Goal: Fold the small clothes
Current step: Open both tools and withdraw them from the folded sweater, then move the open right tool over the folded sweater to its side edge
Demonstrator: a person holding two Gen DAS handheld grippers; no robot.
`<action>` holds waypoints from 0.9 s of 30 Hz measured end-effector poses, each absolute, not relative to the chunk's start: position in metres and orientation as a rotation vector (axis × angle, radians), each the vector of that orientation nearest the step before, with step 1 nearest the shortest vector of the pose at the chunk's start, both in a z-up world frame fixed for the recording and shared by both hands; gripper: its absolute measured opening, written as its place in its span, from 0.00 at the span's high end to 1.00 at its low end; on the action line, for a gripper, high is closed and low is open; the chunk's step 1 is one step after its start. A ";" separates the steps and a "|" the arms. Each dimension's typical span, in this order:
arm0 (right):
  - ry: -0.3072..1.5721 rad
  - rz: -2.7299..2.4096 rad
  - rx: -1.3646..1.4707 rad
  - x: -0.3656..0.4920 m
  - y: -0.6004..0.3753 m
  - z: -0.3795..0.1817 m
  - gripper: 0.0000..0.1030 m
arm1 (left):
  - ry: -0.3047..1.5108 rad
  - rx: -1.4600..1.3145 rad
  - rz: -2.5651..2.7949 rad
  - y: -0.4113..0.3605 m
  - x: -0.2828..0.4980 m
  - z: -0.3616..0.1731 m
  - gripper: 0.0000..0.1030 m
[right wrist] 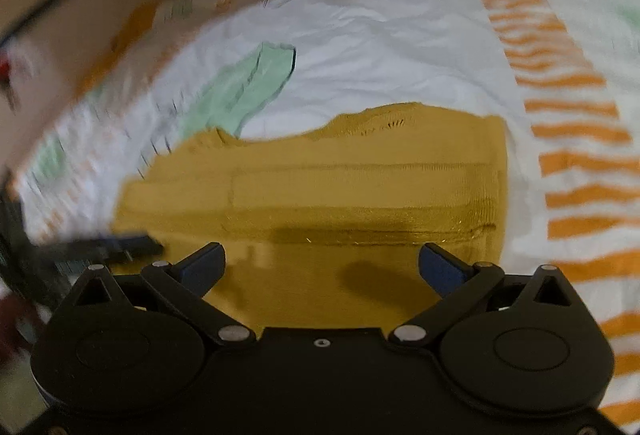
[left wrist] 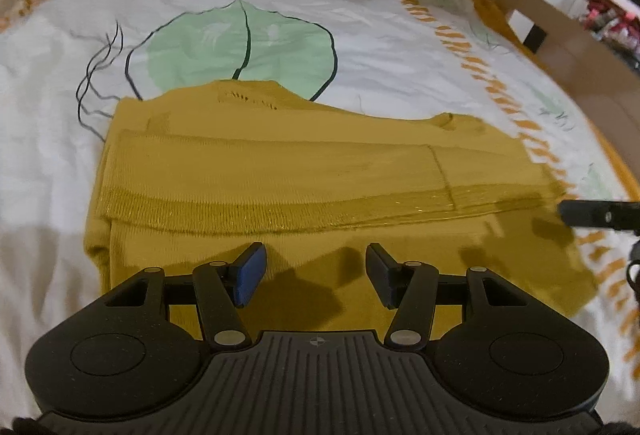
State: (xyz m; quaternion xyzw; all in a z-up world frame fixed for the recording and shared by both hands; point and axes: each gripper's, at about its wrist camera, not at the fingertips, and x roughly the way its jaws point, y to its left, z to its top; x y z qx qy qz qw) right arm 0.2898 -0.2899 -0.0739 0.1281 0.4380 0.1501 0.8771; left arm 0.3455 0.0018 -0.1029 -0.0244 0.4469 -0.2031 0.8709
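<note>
Sweater (left wrist: 304, 171), one, mustard, lies part-folded on the bedsheet (left wrist: 200, 3). Two grippers hover over its near edge, both with jaws apart and nothing between them: left gripper (left wrist: 316, 271), right gripper (right wrist: 322, 267). A pinch catching only the top layer would likely drag the fold askew or bunch the hem.
</note>
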 end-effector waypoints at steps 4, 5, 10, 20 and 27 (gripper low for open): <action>0.934 0.306 0.042 0.288 -0.264 -0.083 0.00 | 0.897 -0.001 -0.400 -0.004 0.344 -0.107 0.48; 0.941 0.305 -0.004 0.288 -0.258 -0.086 0.00 | 0.888 0.007 -0.393 -0.006 0.344 -0.108 0.48; 0.974 0.306 -0.094 0.289 -0.245 -0.101 0.00 | 0.873 0.065 -0.375 -0.013 0.345 -0.107 0.47; 0.958 0.297 0.000 0.293 -0.259 -0.099 0.00 | 0.894 0.074 -0.319 -0.029 0.380 -0.101 0.47; 0.947 0.286 0.018 0.297 -0.263 -0.099 0.00 | 0.910 0.036 -0.281 -0.035 0.414 -0.100 0.47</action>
